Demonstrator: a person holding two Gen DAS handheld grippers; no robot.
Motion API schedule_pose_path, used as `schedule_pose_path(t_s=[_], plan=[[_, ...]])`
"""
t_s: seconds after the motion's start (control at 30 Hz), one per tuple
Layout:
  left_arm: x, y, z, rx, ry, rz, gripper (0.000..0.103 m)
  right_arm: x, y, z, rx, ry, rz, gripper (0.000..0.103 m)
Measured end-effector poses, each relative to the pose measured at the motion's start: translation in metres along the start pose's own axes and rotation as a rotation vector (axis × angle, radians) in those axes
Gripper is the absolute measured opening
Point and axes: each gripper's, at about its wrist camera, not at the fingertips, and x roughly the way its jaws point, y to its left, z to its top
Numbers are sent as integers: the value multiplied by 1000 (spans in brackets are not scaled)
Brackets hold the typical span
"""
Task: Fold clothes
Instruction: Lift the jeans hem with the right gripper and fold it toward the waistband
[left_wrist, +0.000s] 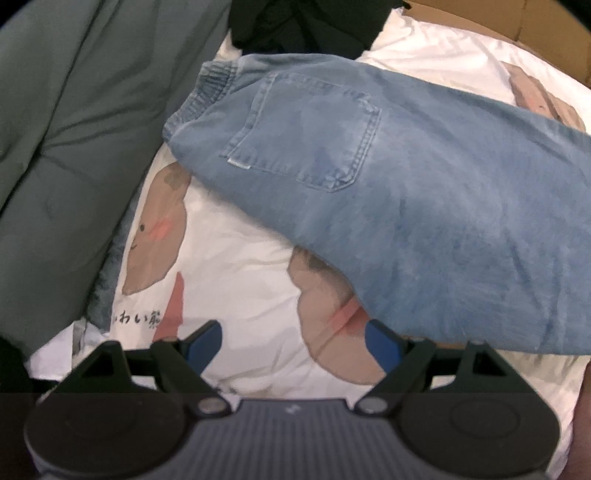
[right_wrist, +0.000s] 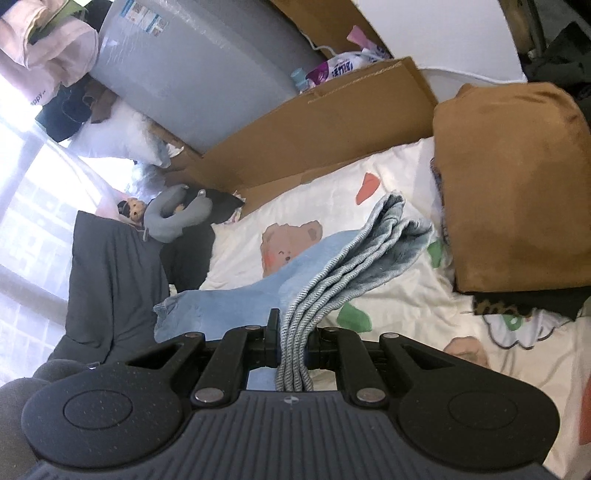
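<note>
The right gripper (right_wrist: 293, 332) has its jaws clenched on the stacked jeans (left_wrist: 406, 192) legs, lifting them to fold; the left gripper (left_wrist: 293, 347) hangs released over the bed (left_wrist: 240, 266).

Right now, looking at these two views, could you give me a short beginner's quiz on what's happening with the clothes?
1. True or false: the right gripper pinches layered cloth of the light blue denim jeans.
2. The left gripper has its fingers: A open, B shut on cloth.
3. What animal is printed on the white bed sheet?

Key: 1 true; 2 A; 3 a bear.
</note>
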Motion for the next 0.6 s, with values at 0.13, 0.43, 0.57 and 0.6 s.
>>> schedule_pose_path(t_s=[0.13,0.43,0.57,0.6], plan=[[-1,-10,6,18,-27,-36,86,-14,-3,6,-6,-3,-28,9],[3,-42,17,56,-79,-189,86,-52,-21,30,30,-28,-178,9],[10,-66,23,118,-81,-284,86,-64,-20,41,16,-25,-234,9],[12,-73,25,138,-83,-303,86,-65,-18,44,10,-24,-247,9]])
